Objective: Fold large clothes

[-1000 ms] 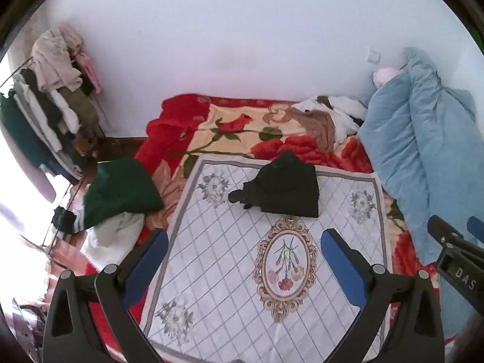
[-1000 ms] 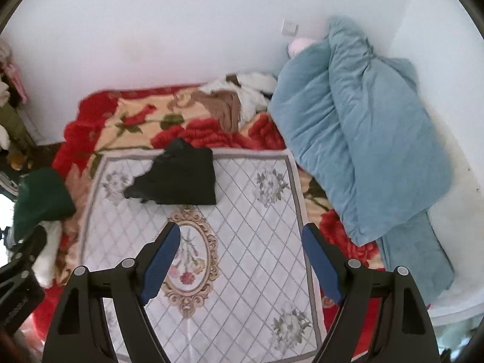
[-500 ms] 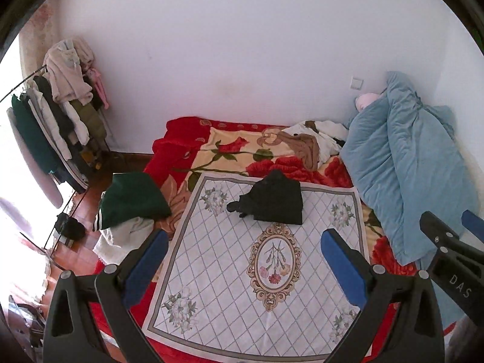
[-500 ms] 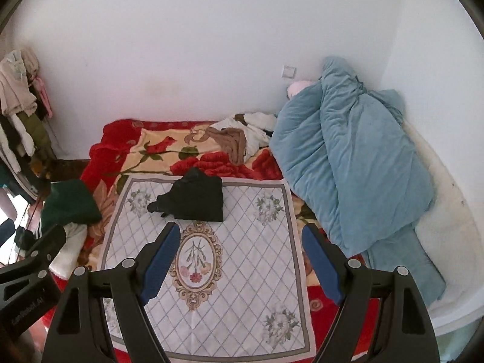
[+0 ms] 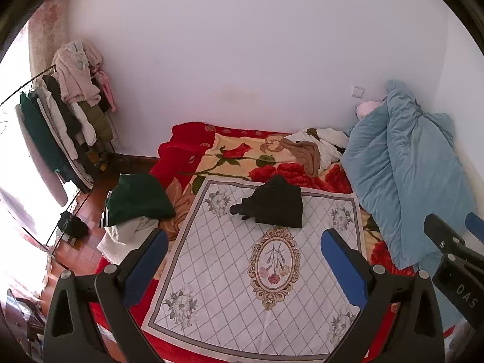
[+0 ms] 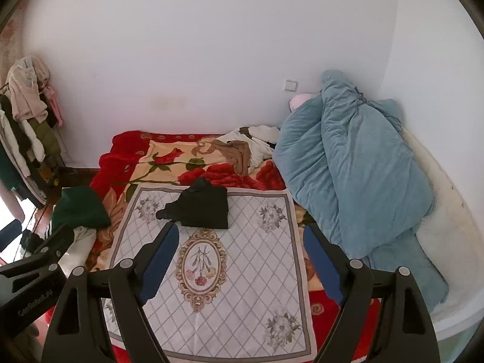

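A folded black garment (image 5: 276, 202) lies at the far end of a white quilted mat (image 5: 257, 272) on the bed; it also shows in the right wrist view (image 6: 202, 204). My left gripper (image 5: 243, 260) is open and empty, held high above the mat's near half. My right gripper (image 6: 240, 257) is open and empty, also high above the mat (image 6: 242, 272). Both are well apart from the garment.
A blue duvet (image 5: 405, 166) is heaped on the right of the bed. A brown and white clothes pile (image 5: 311, 148) lies by the wall. A green garment (image 5: 136, 196) sits over white cloth at the bed's left edge. A clothes rack (image 5: 60, 121) stands left.
Both grippers have pulled back and up from the bed, so the mat and black garment look smaller and more of the room shows. The garment has not moved.
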